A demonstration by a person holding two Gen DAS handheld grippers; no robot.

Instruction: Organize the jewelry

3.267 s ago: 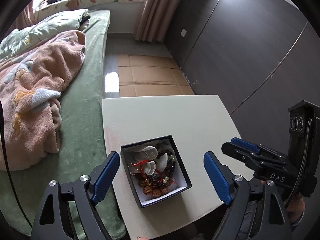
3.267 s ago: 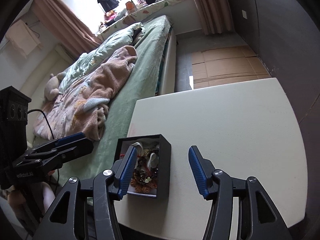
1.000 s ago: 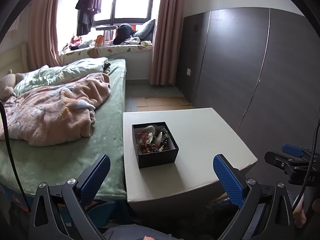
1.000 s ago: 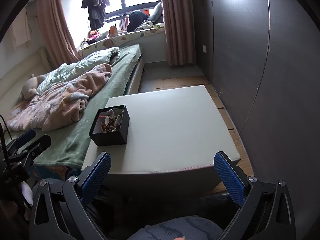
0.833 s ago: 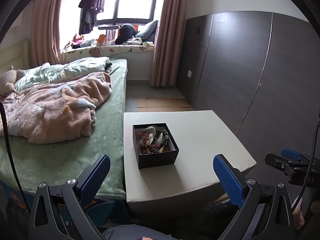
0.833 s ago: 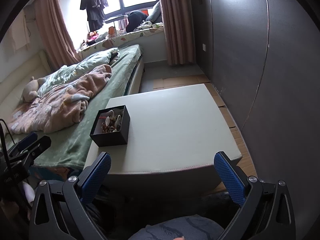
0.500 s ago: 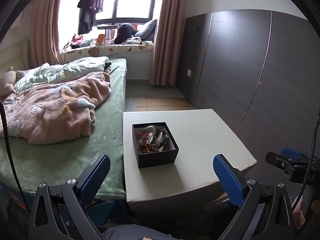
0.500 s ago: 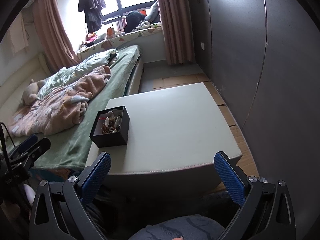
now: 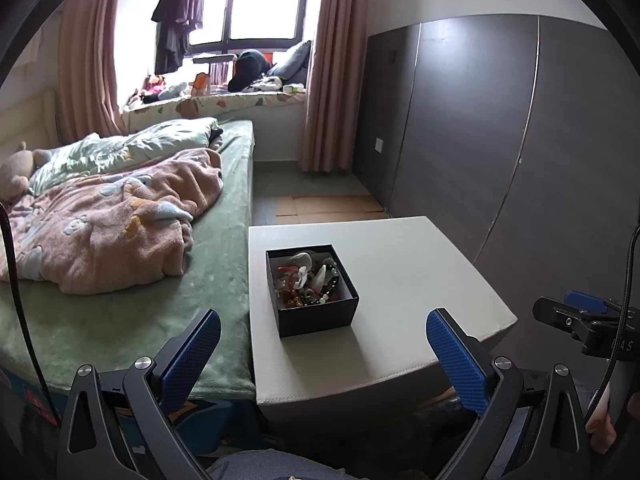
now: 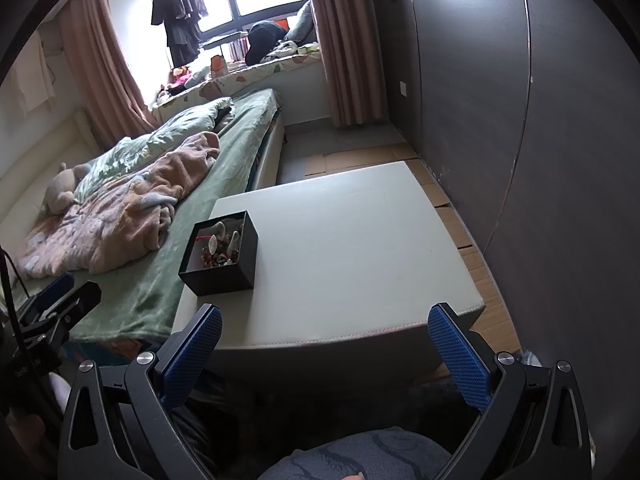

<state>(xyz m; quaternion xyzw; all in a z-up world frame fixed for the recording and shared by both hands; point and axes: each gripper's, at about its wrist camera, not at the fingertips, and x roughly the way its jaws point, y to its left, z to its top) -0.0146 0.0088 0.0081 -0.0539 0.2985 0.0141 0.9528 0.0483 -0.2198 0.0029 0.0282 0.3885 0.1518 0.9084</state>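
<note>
A black open box [image 9: 316, 312] full of jewelry [image 9: 307, 276], with beads, white pieces and red cord, sits on the left part of a white table [image 9: 400, 272]. The box also shows in the right wrist view [image 10: 224, 276] near the table's [image 10: 360, 240] left edge. My left gripper [image 9: 324, 354] is open and empty, held back from the table's near edge. My right gripper [image 10: 325, 346] is open and empty, also back from the near edge. Each gripper shows at the side of the other's view.
A bed with a green sheet [image 9: 120, 312] and a pink blanket [image 9: 112, 228] runs along the table's left side. A dark wardrobe wall [image 9: 500, 140] stands to the right. Cardboard sheets [image 9: 328, 208] lie on the floor beyond the table.
Since 3.3 s ago both grippers have pulled well back from the box and opened wide. In the last second the views have barely shifted.
</note>
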